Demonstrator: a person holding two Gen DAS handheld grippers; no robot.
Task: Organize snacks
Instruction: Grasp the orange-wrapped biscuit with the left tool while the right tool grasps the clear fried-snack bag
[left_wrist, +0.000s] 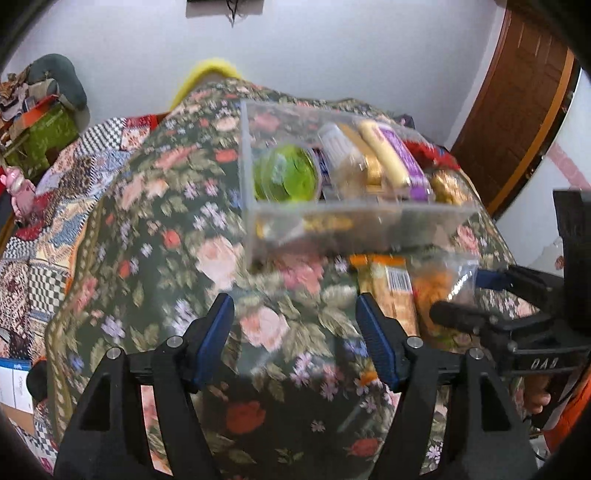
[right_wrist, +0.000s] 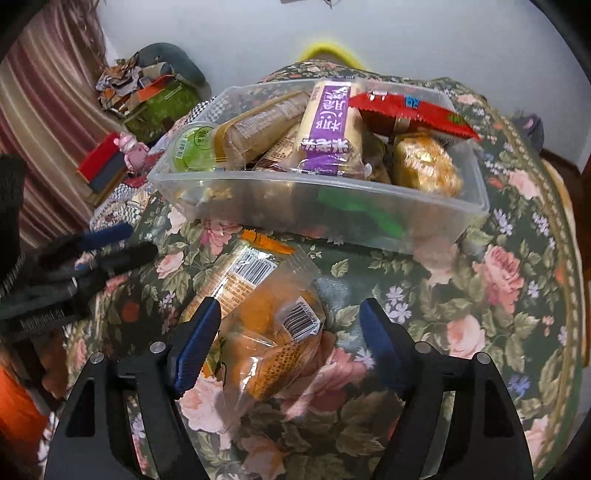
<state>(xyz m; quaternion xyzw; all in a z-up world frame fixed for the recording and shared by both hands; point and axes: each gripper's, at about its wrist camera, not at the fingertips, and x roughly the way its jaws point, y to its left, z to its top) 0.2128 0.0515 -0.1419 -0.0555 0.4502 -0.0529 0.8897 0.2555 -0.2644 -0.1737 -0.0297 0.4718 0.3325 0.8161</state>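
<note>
Lying between right gripper (right_wrist: 290, 323) spread jaws, apparently untouched: bagged pastry (right_wrist: 273, 343).

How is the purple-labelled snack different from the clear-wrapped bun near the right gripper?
The purple-labelled snack lies inside the clear plastic bin, atop other snacks; the clear-wrapped bun lies on the floral cloth, outside. One has a purple band, the other a white barcode. Both are sealed packets.

Clear bin (right_wrist: 332, 206) brims with snacks; two packets (right_wrist: 266, 317) lie just beside.
</note>
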